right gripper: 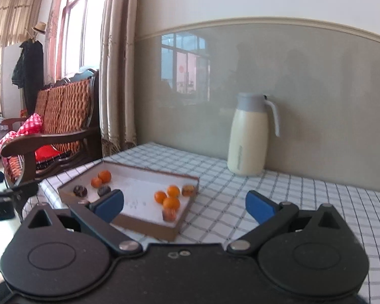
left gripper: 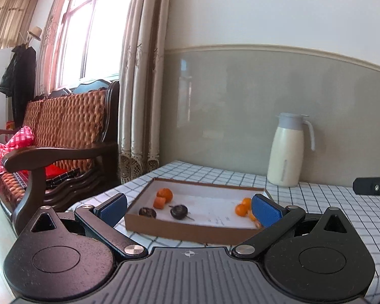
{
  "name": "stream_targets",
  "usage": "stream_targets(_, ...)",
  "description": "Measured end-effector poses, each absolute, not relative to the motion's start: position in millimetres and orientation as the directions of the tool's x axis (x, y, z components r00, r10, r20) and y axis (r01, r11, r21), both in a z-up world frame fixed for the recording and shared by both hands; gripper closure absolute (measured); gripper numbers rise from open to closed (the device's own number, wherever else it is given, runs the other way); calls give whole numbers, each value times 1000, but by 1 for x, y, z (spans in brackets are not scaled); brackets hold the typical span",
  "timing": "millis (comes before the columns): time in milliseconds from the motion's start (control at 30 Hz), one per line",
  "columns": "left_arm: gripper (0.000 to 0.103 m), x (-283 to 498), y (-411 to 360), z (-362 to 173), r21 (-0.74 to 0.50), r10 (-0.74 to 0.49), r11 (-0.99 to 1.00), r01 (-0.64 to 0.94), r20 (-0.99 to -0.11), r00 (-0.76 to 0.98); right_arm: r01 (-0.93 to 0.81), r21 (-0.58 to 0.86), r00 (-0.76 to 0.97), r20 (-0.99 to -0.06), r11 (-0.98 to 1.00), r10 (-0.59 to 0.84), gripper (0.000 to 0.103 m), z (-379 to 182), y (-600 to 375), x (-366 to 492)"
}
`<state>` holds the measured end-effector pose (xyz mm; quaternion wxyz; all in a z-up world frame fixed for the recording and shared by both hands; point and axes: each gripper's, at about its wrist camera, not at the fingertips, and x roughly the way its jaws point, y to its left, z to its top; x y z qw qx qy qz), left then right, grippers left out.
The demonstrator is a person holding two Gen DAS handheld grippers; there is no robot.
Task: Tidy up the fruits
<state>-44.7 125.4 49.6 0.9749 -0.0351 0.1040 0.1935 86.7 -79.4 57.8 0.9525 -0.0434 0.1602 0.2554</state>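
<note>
A shallow brown cardboard tray (left gripper: 190, 231) (right gripper: 141, 224) with a white floor lies on the checked tablecloth. Small orange fruits (left gripper: 164, 193) (right gripper: 104, 176) and dark round fruits (left gripper: 179, 211) (right gripper: 79, 190) lie at its left end. More orange fruits (left gripper: 242, 209) (right gripper: 171, 202) lie at its right end, with a brown fruit (right gripper: 188, 190) beside them. My left gripper (left gripper: 190, 209) is open and empty, its blue pads (left gripper: 264, 211) either side of the tray's near edge. My right gripper (right gripper: 185, 206) is open and empty in front of the tray's right corner.
A cream thermos jug (left gripper: 288, 149) (right gripper: 249, 135) stands at the back by the wall. A wooden sofa (left gripper: 60, 136) with a woven back stands left of the table, under a window with curtains (left gripper: 141, 76). The right gripper's body (left gripper: 373, 186) shows at the right edge.
</note>
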Motion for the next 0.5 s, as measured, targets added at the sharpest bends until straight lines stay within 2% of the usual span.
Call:
stream_targets(367, 0, -67, 104, 24, -2, 325, 942, -335, -230, 917, -446, -42, 848, -340, 894, 406, 6, 23, -105, 60)
stream_targets(500, 0, -66, 103, 21, -13, 311, 946, -323, -230, 922, -435, -12, 852, -329, 900, 408, 6, 24, -112, 60)
